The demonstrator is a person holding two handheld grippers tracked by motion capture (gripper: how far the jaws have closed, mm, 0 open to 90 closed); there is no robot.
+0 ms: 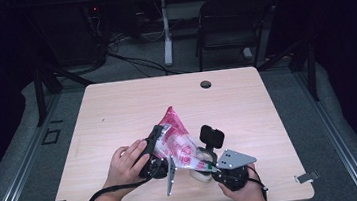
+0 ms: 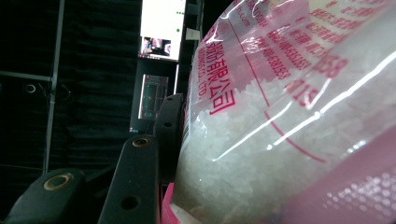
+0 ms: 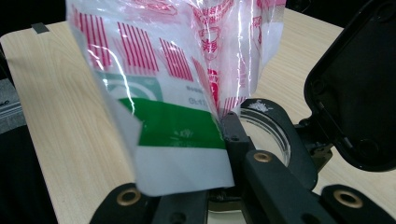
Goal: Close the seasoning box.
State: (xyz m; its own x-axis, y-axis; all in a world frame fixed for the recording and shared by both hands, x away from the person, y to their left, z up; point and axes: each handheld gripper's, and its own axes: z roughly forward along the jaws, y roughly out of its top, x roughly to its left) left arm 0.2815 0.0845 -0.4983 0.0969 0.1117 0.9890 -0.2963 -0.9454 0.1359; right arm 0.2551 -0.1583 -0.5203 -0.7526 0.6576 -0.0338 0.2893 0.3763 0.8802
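The bag of rice (image 1: 173,140) is being held tilted over the table (image 1: 117,107), clamped by the left gripper (image 1: 155,144). Its lower corner is being pinched by the closed right gripper (image 1: 213,169), above an open-lidded jar (image 3: 275,128).

bag (image 1: 172,136) above table (image 1: 117,112), jar (image 1: 201,171) beneath bag's corner

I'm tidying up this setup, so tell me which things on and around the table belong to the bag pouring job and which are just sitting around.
In use:
bag of white grains
open jar with hinged black lid
left gripper
right gripper

Lying about:
chair
floor cables
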